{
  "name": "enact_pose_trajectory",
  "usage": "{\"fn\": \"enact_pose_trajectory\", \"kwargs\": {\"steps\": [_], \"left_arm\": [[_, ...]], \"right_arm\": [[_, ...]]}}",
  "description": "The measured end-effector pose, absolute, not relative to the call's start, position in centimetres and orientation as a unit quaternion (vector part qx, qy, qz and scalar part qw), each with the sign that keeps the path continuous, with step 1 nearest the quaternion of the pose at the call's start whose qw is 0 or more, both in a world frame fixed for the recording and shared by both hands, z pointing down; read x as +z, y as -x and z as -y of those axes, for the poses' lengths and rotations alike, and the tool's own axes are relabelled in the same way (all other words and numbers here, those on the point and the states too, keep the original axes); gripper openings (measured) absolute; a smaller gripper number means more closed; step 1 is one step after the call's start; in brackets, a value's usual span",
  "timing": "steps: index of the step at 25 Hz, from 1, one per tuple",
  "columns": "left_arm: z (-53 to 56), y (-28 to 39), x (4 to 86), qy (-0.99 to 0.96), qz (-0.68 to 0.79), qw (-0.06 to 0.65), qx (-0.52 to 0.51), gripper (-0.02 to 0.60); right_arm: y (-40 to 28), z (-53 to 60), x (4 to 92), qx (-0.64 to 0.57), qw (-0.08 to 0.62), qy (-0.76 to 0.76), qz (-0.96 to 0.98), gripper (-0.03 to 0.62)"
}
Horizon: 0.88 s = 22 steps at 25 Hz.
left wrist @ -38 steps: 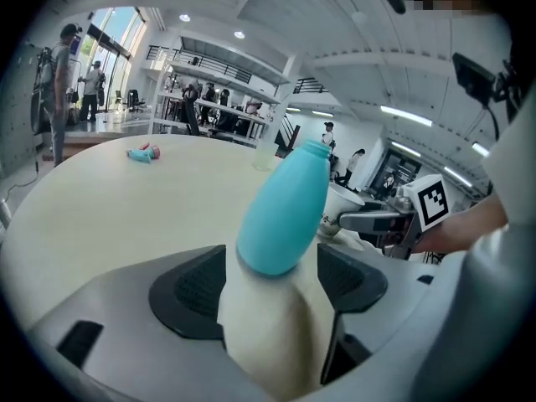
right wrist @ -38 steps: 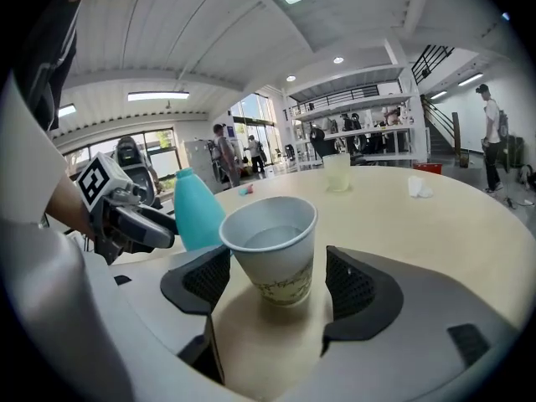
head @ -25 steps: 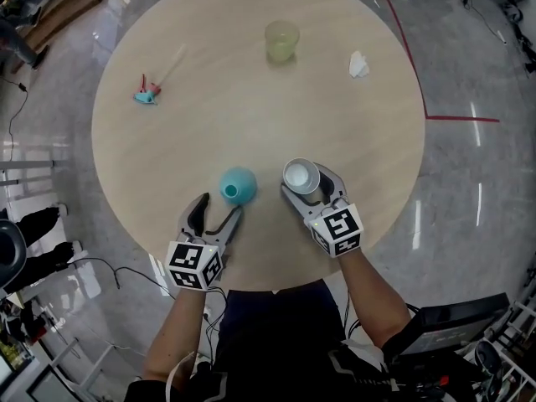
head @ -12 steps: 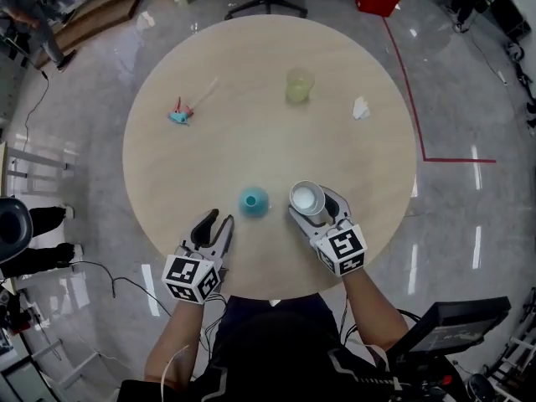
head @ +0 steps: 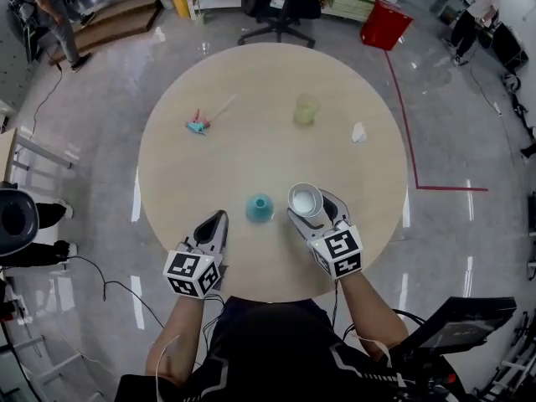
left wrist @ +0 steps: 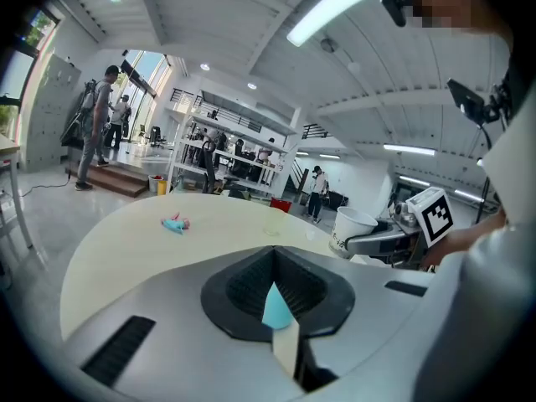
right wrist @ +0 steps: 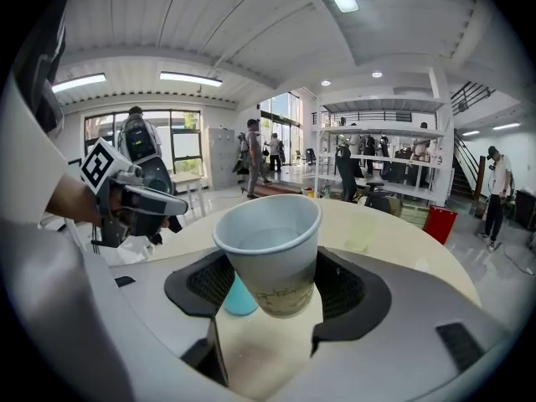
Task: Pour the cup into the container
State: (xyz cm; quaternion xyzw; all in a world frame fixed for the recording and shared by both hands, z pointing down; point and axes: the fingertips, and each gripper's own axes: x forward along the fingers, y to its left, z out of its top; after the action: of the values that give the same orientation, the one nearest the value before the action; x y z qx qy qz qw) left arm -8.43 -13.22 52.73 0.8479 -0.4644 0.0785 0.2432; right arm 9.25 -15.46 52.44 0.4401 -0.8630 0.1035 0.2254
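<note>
A white paper cup (head: 304,199) stands upright in my right gripper (head: 311,207), which is shut on it just above the table's near right part; in the right gripper view the cup (right wrist: 272,249) fills the middle and holds a clear liquid. A small teal narrow-necked container (head: 259,207) stands on the table left of the cup, and shows past the cup (right wrist: 239,298). My left gripper (head: 219,219) is shut and empty, a short way to the left of the teal container (left wrist: 276,308) and nearer to me. A pale yellow-green translucent cup (head: 306,109) stands at the far side.
The round beige table (head: 251,82) stands on a glossy floor. A pink and teal small thing (head: 199,125) lies at the far left and a crumpled white scrap (head: 358,132) at the far right. A red bin (head: 384,23) and an office chair (head: 276,7) stand beyond the table.
The left gripper's jaws have gone from wide open to shut, with nothing in them. The head view has pulled back, so more of the floor shows. The right gripper still holds the cup.
</note>
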Motion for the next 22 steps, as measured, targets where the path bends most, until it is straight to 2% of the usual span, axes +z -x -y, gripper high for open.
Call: {"fn": "enact_pose_trajectory", "kwargs": {"steps": [22], "left_arm": [[13.4,9.4,54.0,-0.841,0.474,0.246,0.089,0.002]], "right_arm": [[-6.4,15.2,54.9,0.053,0.356,-0.419,0.834,0.304]]}}
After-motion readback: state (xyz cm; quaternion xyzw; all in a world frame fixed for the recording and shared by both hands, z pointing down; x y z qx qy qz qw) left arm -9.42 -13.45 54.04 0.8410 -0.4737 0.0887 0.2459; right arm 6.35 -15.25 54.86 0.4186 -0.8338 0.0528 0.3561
